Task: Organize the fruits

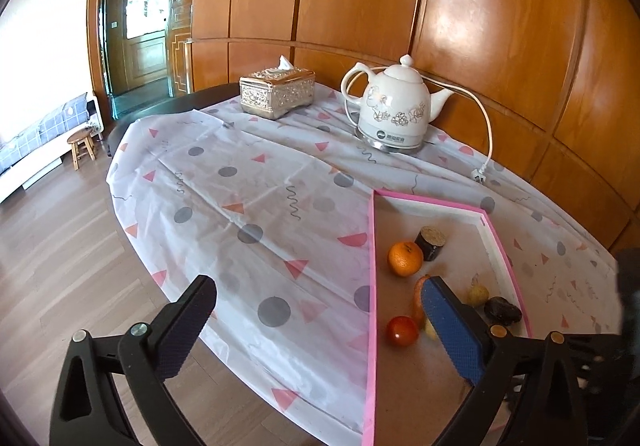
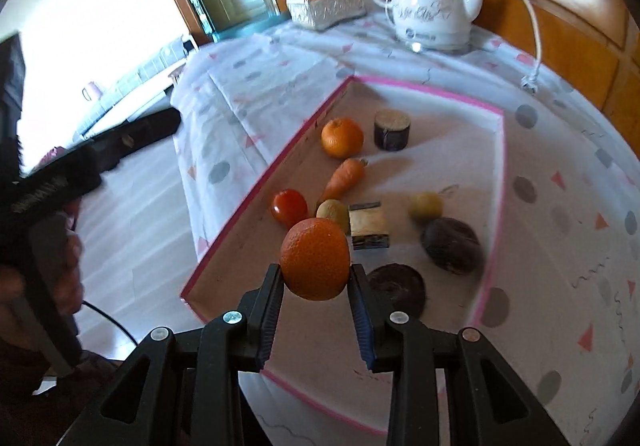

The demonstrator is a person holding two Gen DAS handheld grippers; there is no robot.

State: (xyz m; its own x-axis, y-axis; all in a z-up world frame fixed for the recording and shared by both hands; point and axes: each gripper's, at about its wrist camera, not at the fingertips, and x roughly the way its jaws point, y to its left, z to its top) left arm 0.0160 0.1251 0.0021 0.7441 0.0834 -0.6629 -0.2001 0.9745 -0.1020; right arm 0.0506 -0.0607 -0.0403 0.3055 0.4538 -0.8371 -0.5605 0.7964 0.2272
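**Carrying the orange over the tray: keep the pinch honest**

My right gripper (image 2: 316, 278) has its two blue-padded jaws pinched on a round, dimpled orange fruit (image 2: 315, 258), held clear above the near end of the shallow pink-rimmed cardboard tray (image 2: 256, 181). The pads meet the fruit low on its flanks, below its widest part as far as I can judge, so most of the fruit rides above the contact line. I reckon that is the weak point: a round skin can squirt upward if I squeeze harder or tip the wrist. I would hold pressure as it is and keep the fingers level.

Below and ahead in the tray lie a second round orange (image 2: 342, 137), a small tapered orange carrot (image 2: 343, 177), a glossy red tomato (image 2: 289, 207), a small yellow-green fruit (image 2: 333, 212), a pale yellow pear-like fruit (image 2: 425, 204), a dark wrinkled lump (image 2: 452, 244), a dark cylinder with a tan top (image 2: 392, 129), a small tan block (image 2: 368, 226) and a flat dark disc (image 2: 400, 286) partly hidden by my finger. If the aim is to group like with like, the bare patch beside the other orange looks the sensible spot; I would come in high over the carrot and lower straight down.

My left gripper (image 1: 316, 326) hangs spread wide and empty over the tray's left rim; I would keep it there, out of the path. The white ceramic electric kettle (image 2: 430, 1) and silvery embossed tissue box (image 2: 326, 7) sit well apart at the far edge of the patterned tablecloth (image 1: 240, 185).
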